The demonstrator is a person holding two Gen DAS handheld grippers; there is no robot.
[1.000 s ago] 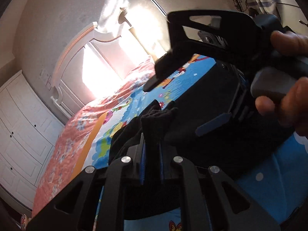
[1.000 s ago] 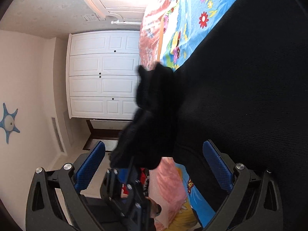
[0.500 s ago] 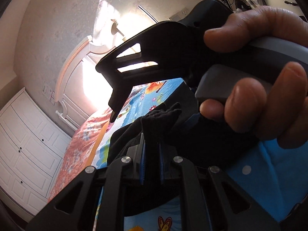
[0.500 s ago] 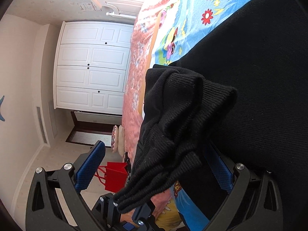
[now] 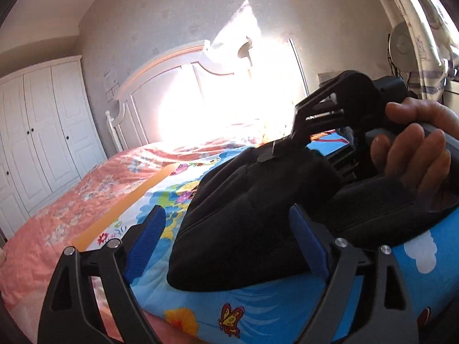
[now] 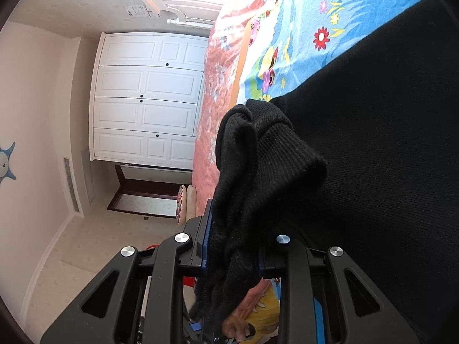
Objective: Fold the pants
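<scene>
Black pants [image 5: 246, 229] lie in a bunched heap on the blue cartoon bedsheet [image 5: 258, 309]. My left gripper [image 5: 226, 240] is open, its blue pads on either side of the heap, holding nothing. My right gripper [image 6: 233, 246] is shut on a ribbed cuff of the pants [image 6: 258, 166], which bunches up between its pads. In the left wrist view the right gripper [image 5: 289, 149] sits on top of the pants heap, held by a hand [image 5: 413, 154]. The rest of the pants [image 6: 387, 149] spread out to the right in the right wrist view.
The bed has a pink floral cover [image 5: 57, 215] and a white headboard [image 5: 172, 86]. A white wardrobe [image 6: 149, 97] stands past the bed. A fan [image 5: 400, 46] and a curtain [image 5: 430, 34] are at the far right.
My left gripper has opened and let go of the pants. My right gripper has shut on the cuff that hung before it. The pants now lie on the bed.
</scene>
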